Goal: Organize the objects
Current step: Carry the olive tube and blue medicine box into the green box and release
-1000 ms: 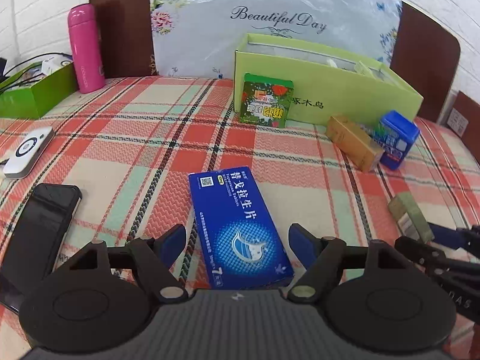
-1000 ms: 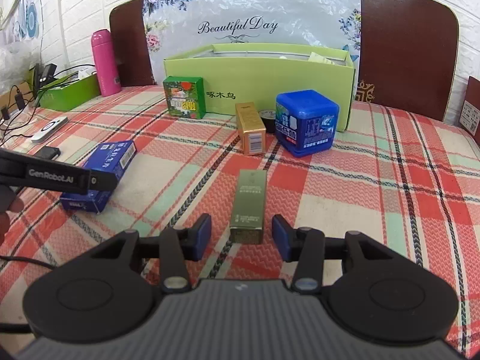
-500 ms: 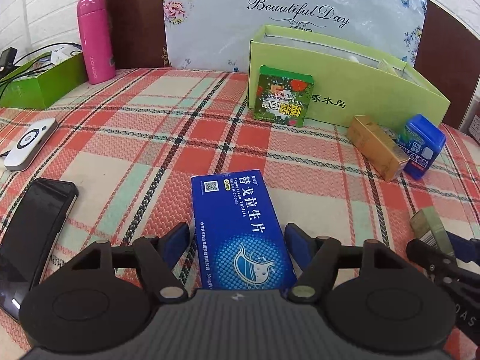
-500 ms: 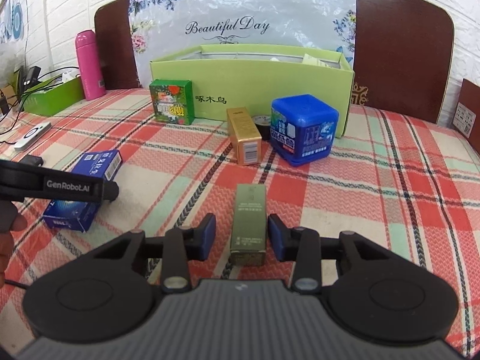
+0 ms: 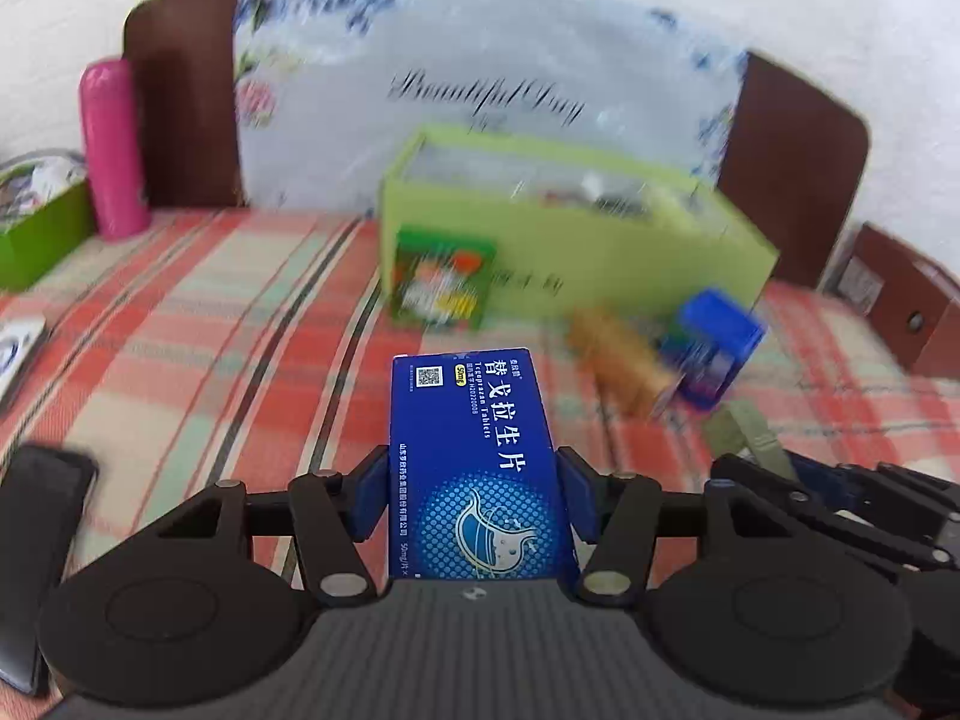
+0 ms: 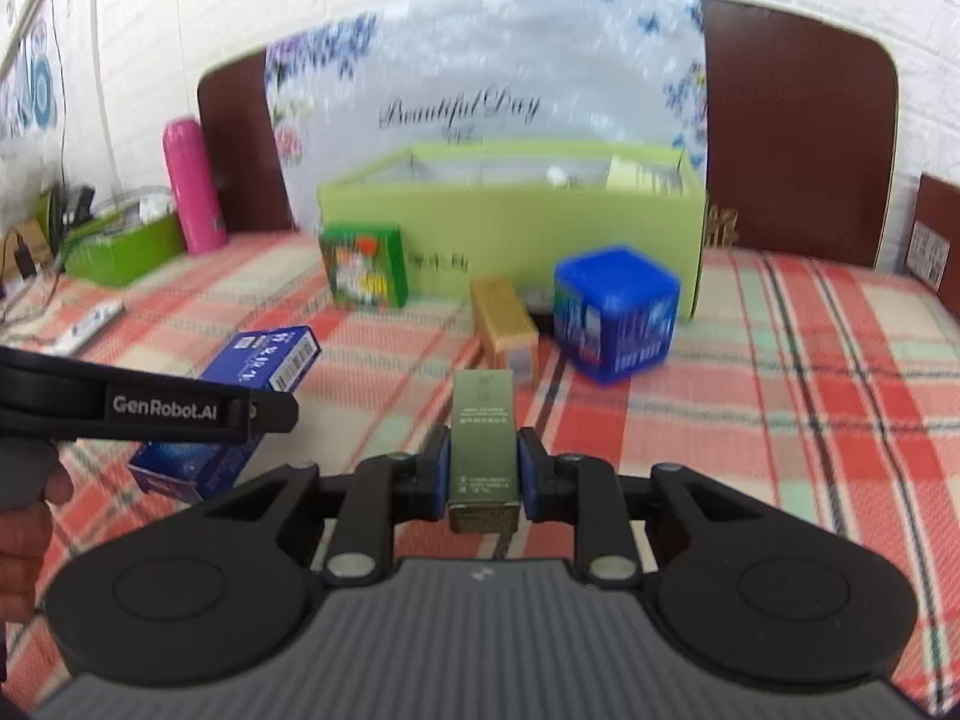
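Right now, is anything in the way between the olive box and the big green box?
Yes. The right gripper is closing on the olive box. The gold box and blue cube sit in front of the big green box.

Blue medicine box (image 5: 474, 462) between left fingers (image 5: 369, 495) reads "Tegoprazan Tablets", "50mg"; left gripper (image 6: 273, 414) arm reads "GenRobot.AI"; floral backdrop (image 6: 480, 78) far beyond the fingers reads "Beautiful Day".

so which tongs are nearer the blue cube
Right. The right tongs, closing on the olive box, sit just in front of the blue cube; the left tongs, closing on the blue pack, are farther off.
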